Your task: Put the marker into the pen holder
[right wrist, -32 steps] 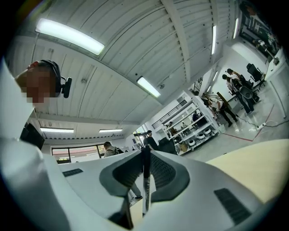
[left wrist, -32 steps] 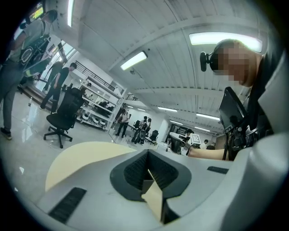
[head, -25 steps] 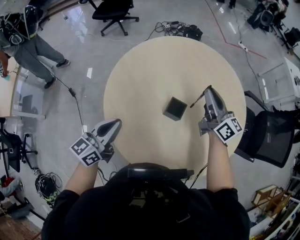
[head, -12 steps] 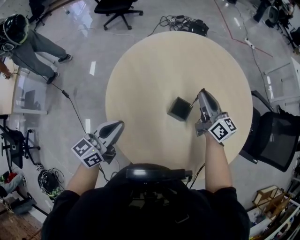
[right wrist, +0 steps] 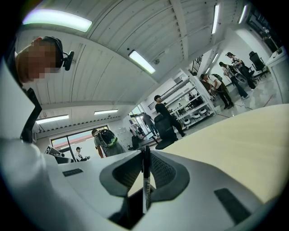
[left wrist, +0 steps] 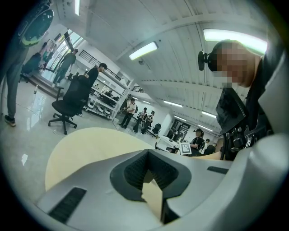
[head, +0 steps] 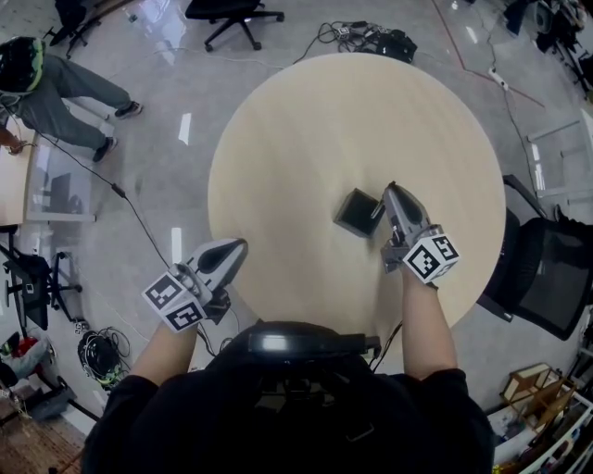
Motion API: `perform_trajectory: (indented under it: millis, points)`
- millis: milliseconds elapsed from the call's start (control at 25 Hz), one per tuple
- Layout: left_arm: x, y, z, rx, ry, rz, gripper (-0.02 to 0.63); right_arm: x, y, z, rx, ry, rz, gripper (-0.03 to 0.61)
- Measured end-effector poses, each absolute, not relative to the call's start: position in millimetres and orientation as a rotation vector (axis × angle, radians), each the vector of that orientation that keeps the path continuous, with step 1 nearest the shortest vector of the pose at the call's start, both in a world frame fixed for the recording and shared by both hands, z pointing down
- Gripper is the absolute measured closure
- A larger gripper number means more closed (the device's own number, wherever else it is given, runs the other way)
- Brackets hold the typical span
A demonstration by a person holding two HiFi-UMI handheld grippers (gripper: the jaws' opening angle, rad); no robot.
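The pen holder (head: pixel 356 212), a small dark square box, stands on the round beige table (head: pixel 306 120), right of centre. My right gripper (head: pixel 388 191) is just to the holder's right, shut on the thin black marker (head: pixel 377 208). The marker slants down and left from the jaws, and its free end reaches the holder's right rim. In the right gripper view the marker (right wrist: pixel 146 180) stands upright between the jaws of my right gripper (right wrist: pixel 145 167). My left gripper (head: pixel 237 248) hangs off the table's near left edge. In the left gripper view my left gripper (left wrist: pixel 151 180) is empty, its jaws together but for a thin slit.
Black office chairs stand beyond the table (head: pixel 232 14) and to its right (head: pixel 547 278). Cables (head: pixel 371 42) lie on the glossy floor behind the table. A person (head: pixel 46 79) stands at the far left. More people and shelves show in the background of both gripper views.
My right gripper has carried the marker left and nearer, from beside the holder to its right rim. The left gripper has stayed in place.
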State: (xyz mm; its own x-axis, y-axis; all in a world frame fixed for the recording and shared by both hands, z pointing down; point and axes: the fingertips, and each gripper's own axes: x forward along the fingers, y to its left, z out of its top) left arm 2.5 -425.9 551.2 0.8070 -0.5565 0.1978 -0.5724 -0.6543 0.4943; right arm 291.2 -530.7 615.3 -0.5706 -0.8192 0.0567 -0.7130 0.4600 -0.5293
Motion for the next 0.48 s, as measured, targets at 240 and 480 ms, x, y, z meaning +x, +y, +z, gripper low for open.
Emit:
perform_trajectory:
  millis: [240, 480]
  points:
    - [7, -426, 555, 2.436, -0.821, 0.043, 0.612, 288, -517, 631, -1.355, 2.539, -0.782, 0.518]
    - [10, -426, 558, 2.434, -0.809, 0.043, 0.612, 286, -503, 638, -1.363, 2.575, -0.778, 0.518]
